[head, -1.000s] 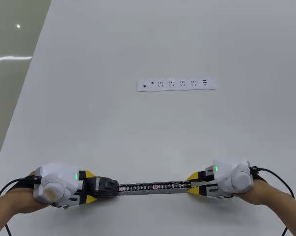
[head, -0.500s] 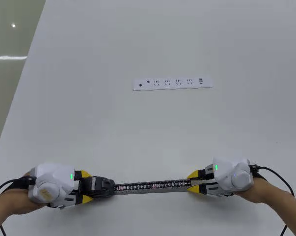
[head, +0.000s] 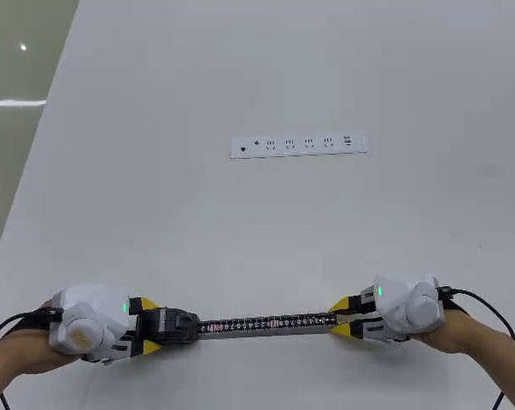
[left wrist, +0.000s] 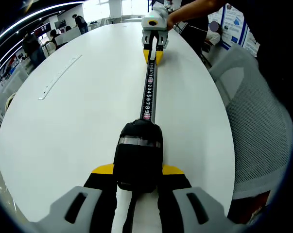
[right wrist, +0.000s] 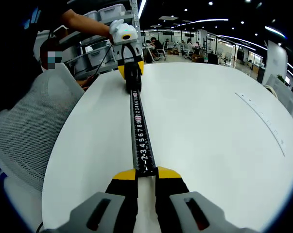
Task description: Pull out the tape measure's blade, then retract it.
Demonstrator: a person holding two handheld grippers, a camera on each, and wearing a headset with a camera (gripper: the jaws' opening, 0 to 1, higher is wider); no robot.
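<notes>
The black tape measure case [head: 173,325] [left wrist: 138,155] rests on the white table near its front edge, with my left gripper [head: 151,325] [left wrist: 137,170] shut on it. Its dark blade [head: 266,324] [left wrist: 149,90] [right wrist: 139,133] with white and red numbers runs straight to the right. My right gripper [head: 339,317] [right wrist: 140,173] is shut on the blade's end. In the right gripper view the case [right wrist: 132,74] sits far off, held by the left gripper [right wrist: 131,67]. The left gripper view has the right gripper [left wrist: 153,54] at the blade's far end.
A white power strip [head: 298,145] [left wrist: 60,76] [right wrist: 262,116] lies flat mid-table, well beyond the blade. The table's left edge [head: 35,154] drops to a green floor. Cables trail from both grippers. A mesh chair [left wrist: 255,116] [right wrist: 25,136] stands at the near side.
The two grippers have drawn slightly farther apart, leaving a little more blade exposed between them. The head camera has shifted a little.
</notes>
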